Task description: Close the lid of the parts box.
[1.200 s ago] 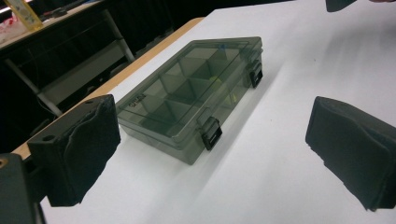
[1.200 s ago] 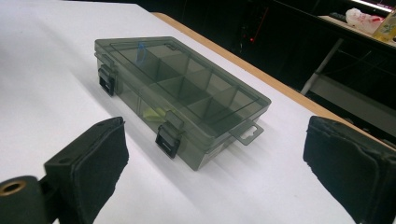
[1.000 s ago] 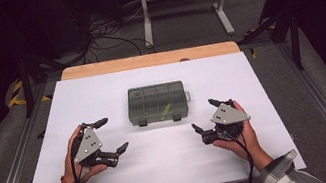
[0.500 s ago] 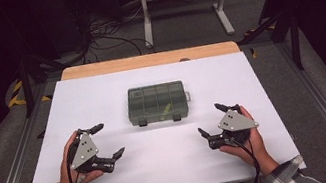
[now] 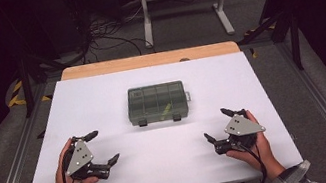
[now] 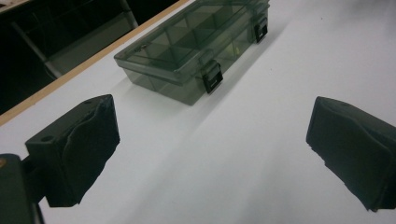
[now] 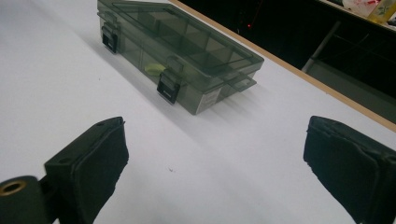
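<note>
Compartment box (image 5: 157, 103) lid closed, mid-table; left tongs (image 5: 100, 147), right tongs (image 5: 218, 123) wide open, empty, flanking.

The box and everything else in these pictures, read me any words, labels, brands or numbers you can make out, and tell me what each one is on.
None can be read.
Box: a pale patch on its end wall in the right gripper view may be a sticker, too blurred to read.
Latches: plain black, no marks.
Grippers, left and right: grey plates bear holes, no lettering.
Table: plain white.
</note>
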A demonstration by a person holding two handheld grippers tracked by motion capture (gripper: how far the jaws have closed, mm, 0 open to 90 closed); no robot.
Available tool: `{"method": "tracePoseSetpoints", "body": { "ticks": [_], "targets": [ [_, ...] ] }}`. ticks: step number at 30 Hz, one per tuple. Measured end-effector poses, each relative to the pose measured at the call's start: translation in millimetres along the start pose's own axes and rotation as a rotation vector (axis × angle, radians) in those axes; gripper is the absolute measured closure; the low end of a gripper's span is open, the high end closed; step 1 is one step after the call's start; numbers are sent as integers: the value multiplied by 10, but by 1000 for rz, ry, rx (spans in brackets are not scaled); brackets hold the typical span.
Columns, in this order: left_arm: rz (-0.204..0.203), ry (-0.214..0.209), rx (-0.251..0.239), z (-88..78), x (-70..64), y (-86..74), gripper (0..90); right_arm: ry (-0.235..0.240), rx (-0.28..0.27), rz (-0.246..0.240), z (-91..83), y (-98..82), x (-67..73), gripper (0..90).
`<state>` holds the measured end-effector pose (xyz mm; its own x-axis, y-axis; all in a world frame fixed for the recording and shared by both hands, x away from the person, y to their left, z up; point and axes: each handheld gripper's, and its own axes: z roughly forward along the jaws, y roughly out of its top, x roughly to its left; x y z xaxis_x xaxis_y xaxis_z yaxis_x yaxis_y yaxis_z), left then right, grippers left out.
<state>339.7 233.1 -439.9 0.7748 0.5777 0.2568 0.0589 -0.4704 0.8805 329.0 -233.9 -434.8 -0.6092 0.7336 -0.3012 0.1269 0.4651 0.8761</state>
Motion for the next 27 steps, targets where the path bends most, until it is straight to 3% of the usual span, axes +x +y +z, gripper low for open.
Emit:
{"method": "tracePoseSetpoints", "body": {
  "ticks": [18,21,27],
  "targets": [
    [-5,-4,25,-59,-40,-75,32,-8,9,23,-145,-137,-25,64],
    [-21,0,15,-66,-38,-80,32,-11,6,24,-146,-133,-33,64],
    [-8,-2,24,-59,-41,-71,32,2,2,21,-134,-124,-10,63]
  ]
}}
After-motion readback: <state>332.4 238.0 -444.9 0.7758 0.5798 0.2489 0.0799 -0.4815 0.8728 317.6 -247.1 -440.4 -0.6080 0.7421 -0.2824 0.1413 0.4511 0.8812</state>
